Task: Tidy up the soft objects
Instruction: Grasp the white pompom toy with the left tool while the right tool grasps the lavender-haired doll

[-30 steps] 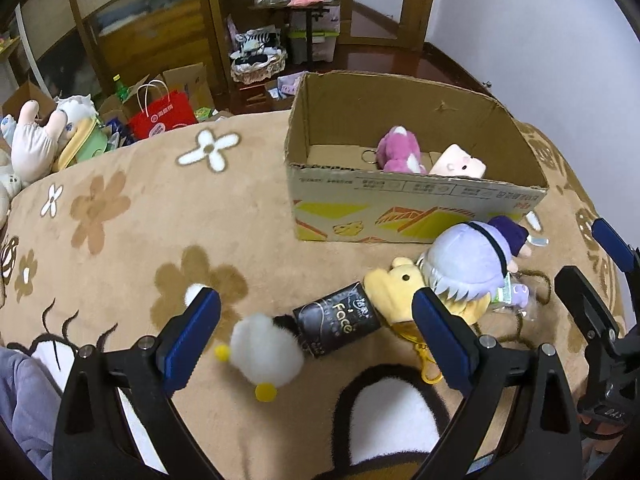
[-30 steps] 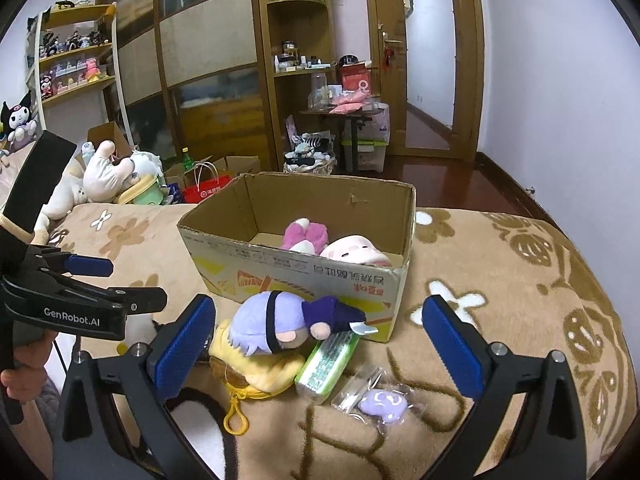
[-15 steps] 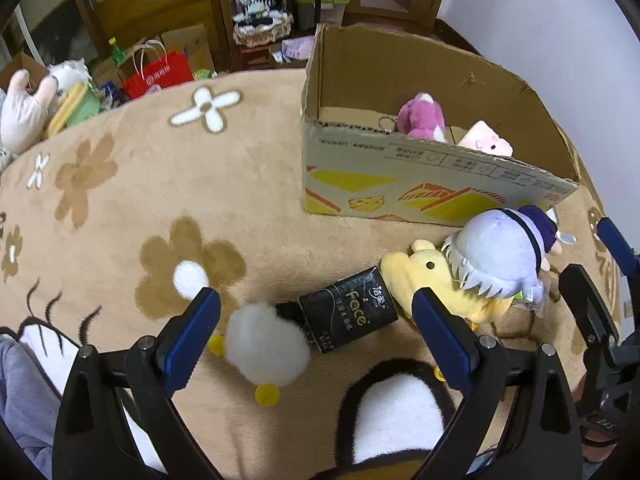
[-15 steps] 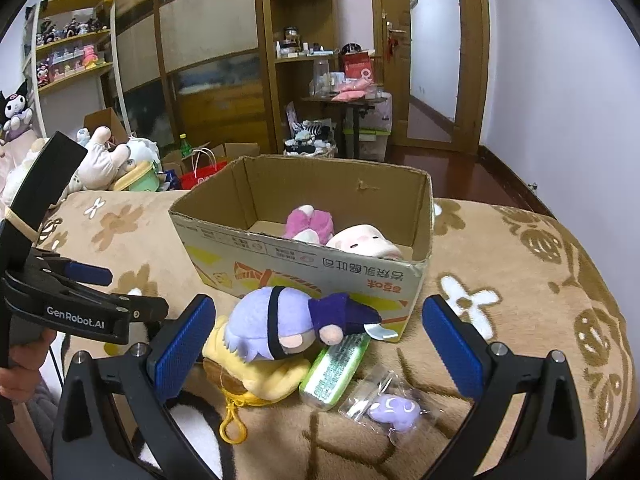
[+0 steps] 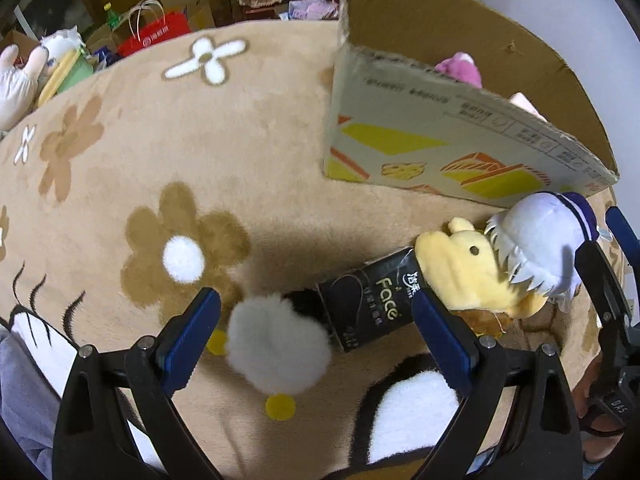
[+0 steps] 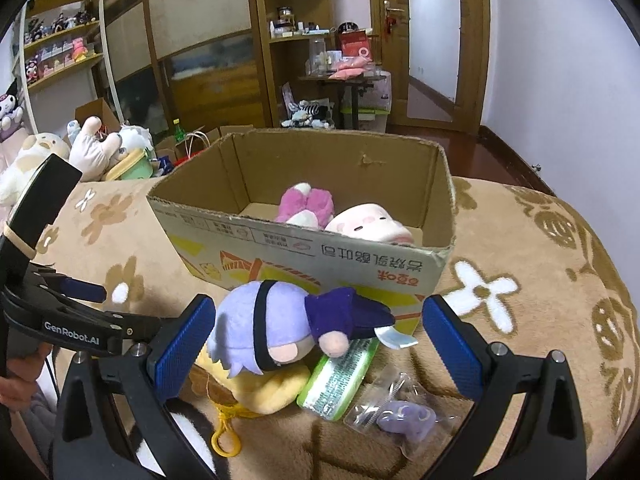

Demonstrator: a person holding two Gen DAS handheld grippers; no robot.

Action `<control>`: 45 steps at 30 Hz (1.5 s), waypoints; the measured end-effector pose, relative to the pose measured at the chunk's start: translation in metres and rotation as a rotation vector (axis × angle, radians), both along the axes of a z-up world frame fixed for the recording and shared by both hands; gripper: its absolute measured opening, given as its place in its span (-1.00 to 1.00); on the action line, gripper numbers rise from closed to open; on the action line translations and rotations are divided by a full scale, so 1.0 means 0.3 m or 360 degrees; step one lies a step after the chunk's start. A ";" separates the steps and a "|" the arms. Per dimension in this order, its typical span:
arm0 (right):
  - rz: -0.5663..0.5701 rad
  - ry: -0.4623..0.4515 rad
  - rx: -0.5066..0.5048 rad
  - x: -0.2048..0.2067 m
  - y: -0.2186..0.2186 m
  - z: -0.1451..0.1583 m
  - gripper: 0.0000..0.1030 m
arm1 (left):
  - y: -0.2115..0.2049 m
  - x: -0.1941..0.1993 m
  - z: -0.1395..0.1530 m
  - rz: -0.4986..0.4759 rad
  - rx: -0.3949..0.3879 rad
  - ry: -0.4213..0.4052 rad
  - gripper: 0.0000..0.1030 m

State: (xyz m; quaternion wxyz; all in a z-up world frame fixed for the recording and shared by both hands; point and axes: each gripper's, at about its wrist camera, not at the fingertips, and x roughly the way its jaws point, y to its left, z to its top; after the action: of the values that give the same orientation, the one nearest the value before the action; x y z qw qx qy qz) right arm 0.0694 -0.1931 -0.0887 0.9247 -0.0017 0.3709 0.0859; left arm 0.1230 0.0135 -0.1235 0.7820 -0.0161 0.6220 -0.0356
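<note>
Plush toys lie on a flower-patterned blanket (image 5: 248, 128) in front of a cardboard box (image 6: 304, 248). White pompom toy (image 5: 278, 346) – between the spread fingers of the left gripper (image 5: 316, 338), touching neither pad. Black tissue pack (image 5: 366, 302) lies just beside it, against a yellow plush (image 5: 464, 272). Purple-haired doll (image 6: 276, 328) rests on the yellow plush, between the spread fingers of the right gripper (image 6: 320, 342) – no contact visible. Green pack (image 6: 340, 376) and a bagged purple charm (image 6: 404, 414) lie nearby. Box contents: pink plush (image 6: 308, 204) and pale pink plush (image 6: 368, 224).
</note>
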 end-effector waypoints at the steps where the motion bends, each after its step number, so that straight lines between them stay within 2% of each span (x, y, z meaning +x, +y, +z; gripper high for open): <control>1: 0.0000 0.0004 -0.0005 0.003 0.000 -0.004 1.00 | 0.005 0.000 -0.006 0.0005 -0.0005 0.0014 0.85; 5: -0.0014 0.0027 -0.0002 0.021 0.004 -0.022 1.00 | 0.036 0.018 -0.036 0.0047 0.0042 0.0061 0.85; 9: -0.0027 0.0057 0.0053 0.033 -0.008 -0.036 1.00 | 0.059 0.030 -0.060 0.0084 0.0006 0.0112 0.85; 12: -0.0030 0.0096 0.0105 0.038 -0.021 -0.050 1.00 | 0.064 0.028 -0.078 0.0069 -0.0017 0.0145 0.58; 14: -0.0038 0.0114 0.0135 0.043 -0.027 -0.058 1.00 | 0.059 0.024 -0.089 0.0046 -0.0060 0.0161 0.53; 19: -0.0054 0.0139 0.0185 0.057 -0.037 -0.064 1.00 | 0.067 0.030 -0.091 0.0053 -0.0152 0.0174 0.17; 24: -0.0042 0.0133 0.0165 0.053 -0.022 -0.059 1.00 | 0.067 0.024 -0.101 0.0062 -0.0175 0.0177 -0.01; 28: -0.0031 0.0169 0.0174 0.064 -0.008 -0.072 1.00 | 0.075 0.007 -0.107 0.0069 -0.0171 0.0205 -0.01; 31: -0.0031 0.0161 0.0162 0.071 0.004 -0.080 1.00 | 0.082 0.004 -0.127 0.0091 -0.0186 0.0257 0.18; 33: -0.0036 0.0163 0.0167 0.075 0.007 -0.084 1.00 | 0.090 0.000 -0.133 0.0097 -0.0186 0.0269 0.19; 35: -0.0047 0.0167 0.0179 0.074 0.011 -0.087 1.00 | 0.078 -0.003 -0.137 0.0059 -0.0170 0.0273 0.09; 37: -0.0049 0.0168 0.0172 0.072 0.015 -0.090 1.00 | 0.066 -0.002 -0.146 0.0029 -0.0160 0.0268 -0.16; 40: -0.0069 0.0156 0.0170 0.067 0.008 -0.087 1.00 | 0.066 -0.015 -0.143 0.0022 -0.0125 0.0247 -0.36; 45: -0.0051 0.0172 0.0229 0.058 -0.004 -0.086 0.82 | 0.082 -0.024 -0.123 0.0037 -0.0125 0.0207 -0.41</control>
State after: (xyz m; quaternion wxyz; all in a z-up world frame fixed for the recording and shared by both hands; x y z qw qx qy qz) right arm 0.0868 -0.1943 -0.1145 0.9023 0.0752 0.4132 0.0975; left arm 0.1158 0.0381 -0.1606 0.7391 -0.0562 0.6694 -0.0497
